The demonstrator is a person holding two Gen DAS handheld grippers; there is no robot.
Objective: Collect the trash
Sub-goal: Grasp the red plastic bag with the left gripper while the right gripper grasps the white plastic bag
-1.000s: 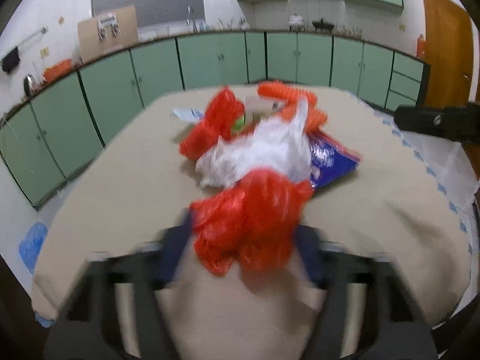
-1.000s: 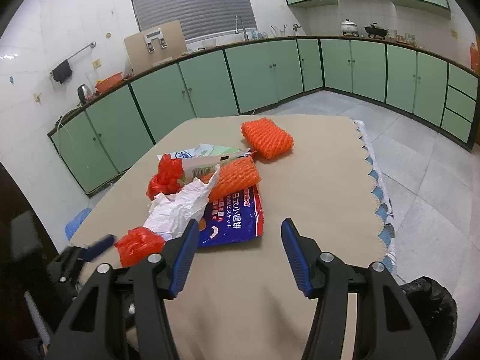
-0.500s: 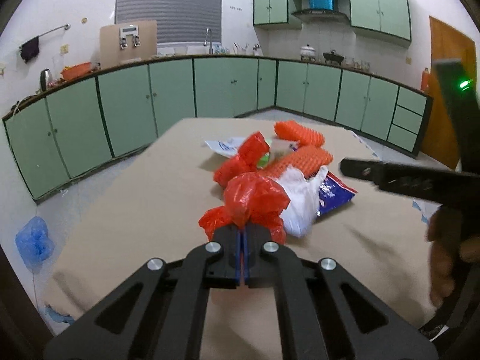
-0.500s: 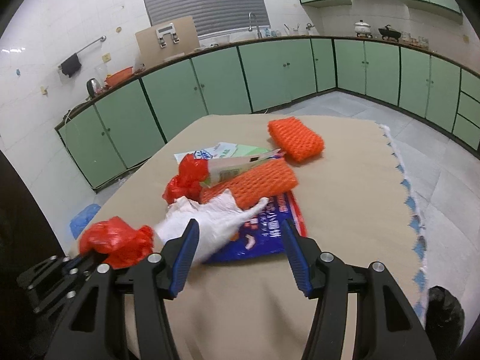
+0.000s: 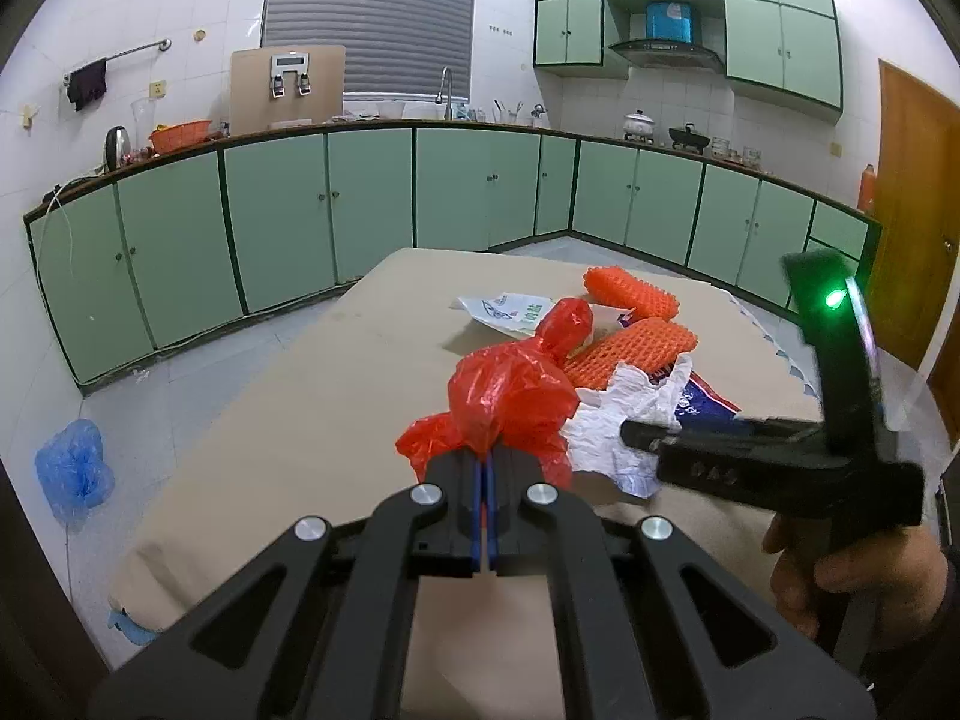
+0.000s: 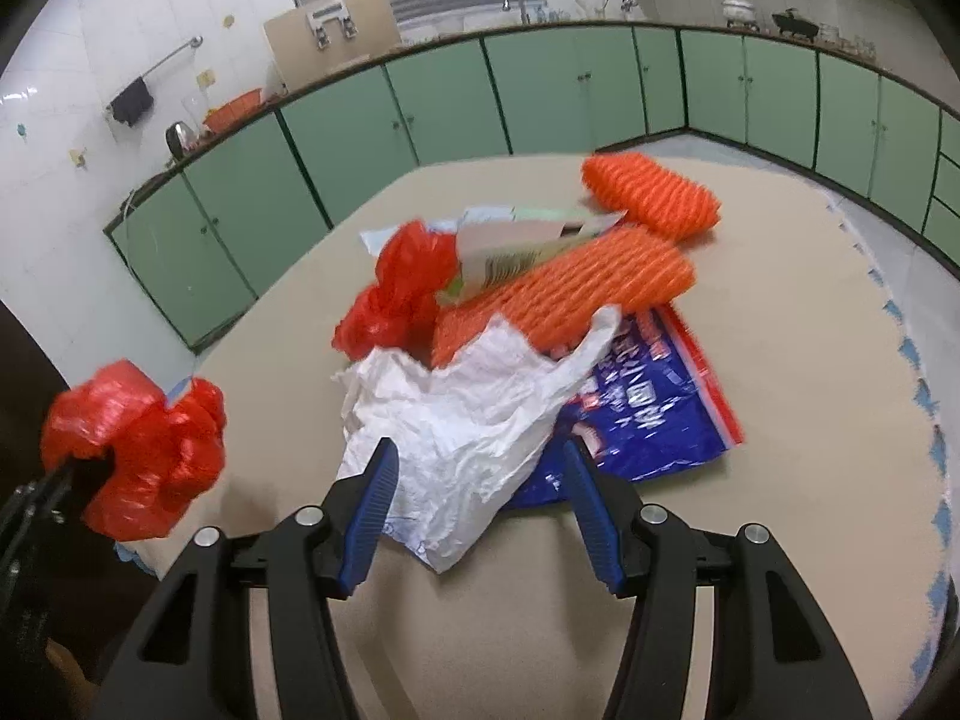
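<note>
My left gripper (image 5: 485, 468) is shut on a crumpled red plastic bag (image 5: 510, 402) and holds it above the beige table (image 5: 312, 396); the bag also shows at the left of the right wrist view (image 6: 132, 450). My right gripper (image 6: 480, 474) is open, its fingers on either side of the near end of a crumpled white plastic bag (image 6: 468, 414). Behind it lie a blue snack packet (image 6: 654, 396), two orange foam nets (image 6: 564, 294), a second red bag (image 6: 402, 294) and a paper carton (image 6: 516, 246).
Green cabinets (image 5: 360, 204) run along the far walls. A blue bag (image 5: 72, 468) lies on the floor left of the table. The table's right edge has a scalloped blue trim (image 6: 924, 396). A wooden door (image 5: 912, 204) stands at the right.
My left gripper closed on the red bag and lifted it off the table. My right gripper moved forward and down until its open fingers flank the white bag.
</note>
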